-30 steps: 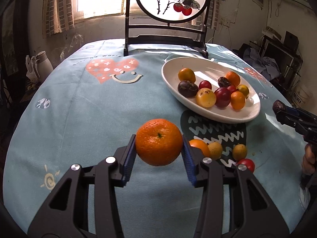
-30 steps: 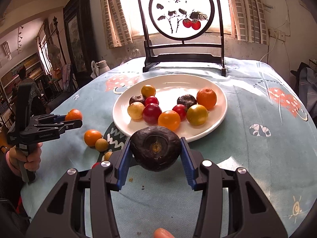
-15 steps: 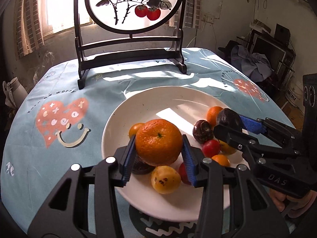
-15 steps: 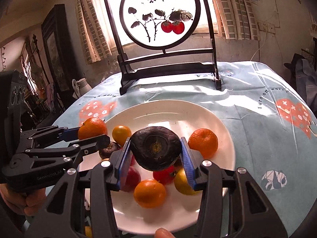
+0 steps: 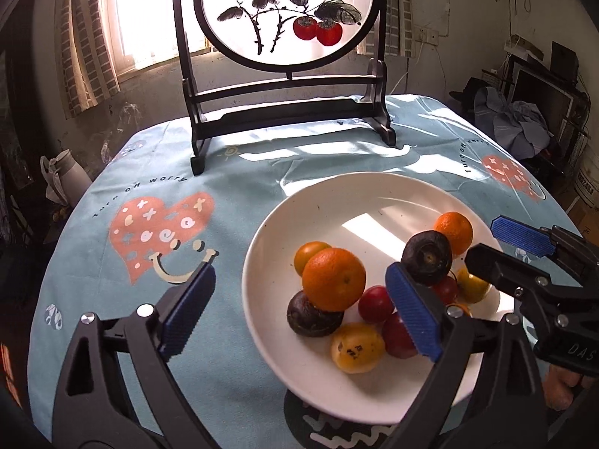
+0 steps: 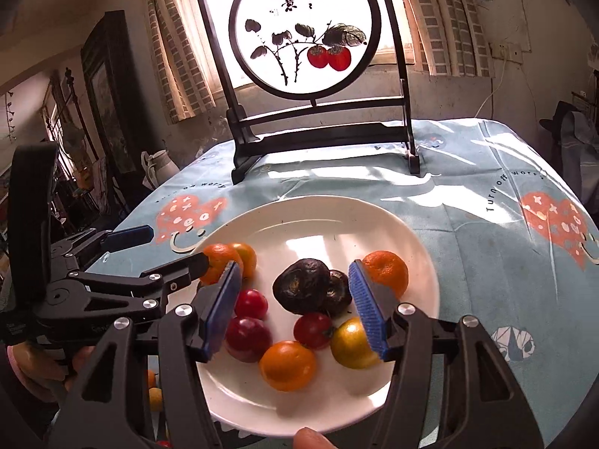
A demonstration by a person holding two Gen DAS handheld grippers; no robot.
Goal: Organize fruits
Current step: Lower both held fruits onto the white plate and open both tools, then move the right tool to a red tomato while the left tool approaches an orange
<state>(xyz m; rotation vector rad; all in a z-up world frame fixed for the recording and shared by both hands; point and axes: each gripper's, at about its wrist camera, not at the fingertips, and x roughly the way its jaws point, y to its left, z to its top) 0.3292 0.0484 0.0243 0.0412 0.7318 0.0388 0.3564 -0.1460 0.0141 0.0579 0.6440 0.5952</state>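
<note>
Reading the cloth first: blue tablecloth (image 5: 239,202) has "Turn off worry" printed by each pink smiley heart (image 5: 161,232), partly legible in both views; round painted screen (image 6: 305,33) at the far end shows ink characters over two red persimmons; R gripper body in the L view carries "DAS", rest cut off. L gripper (image 5: 299,310) jaws wide apart, having just been opening, nothing pressed between the blue pads; the big mandarin (image 5: 334,278) it carried half a sec ago now sits free on the white plate (image 5: 284,224), perched on a dark purple fruit (image 5: 313,318) and touching a small orange fruit (image 5: 309,256) behind it. R gripper (image 6: 295,308) jaws parted too, also just been opening; the dark wrinkled passion fruit (image 6: 305,286) it gripped earlier lies between the pads w/o contact, resting on the plate fruit pile next to a second dark fruit (image 6: 338,292). Both grippers hover over the plate, vs. a sec ago when they were short of it over the cloth. Other plate fruit: red plums (image 6: 249,333), yellow spotted fruit (image 5: 357,348), orange one at front (image 6: 287,364), mandarin at the right side (image 6: 385,271). A couple of small fruits off the plate at the lower left of the R view (image 6: 154,398). White jug (image 5: 65,176) beyond the table edge. Person's hand (image 6: 33,363) on the L gripper handle.
</note>
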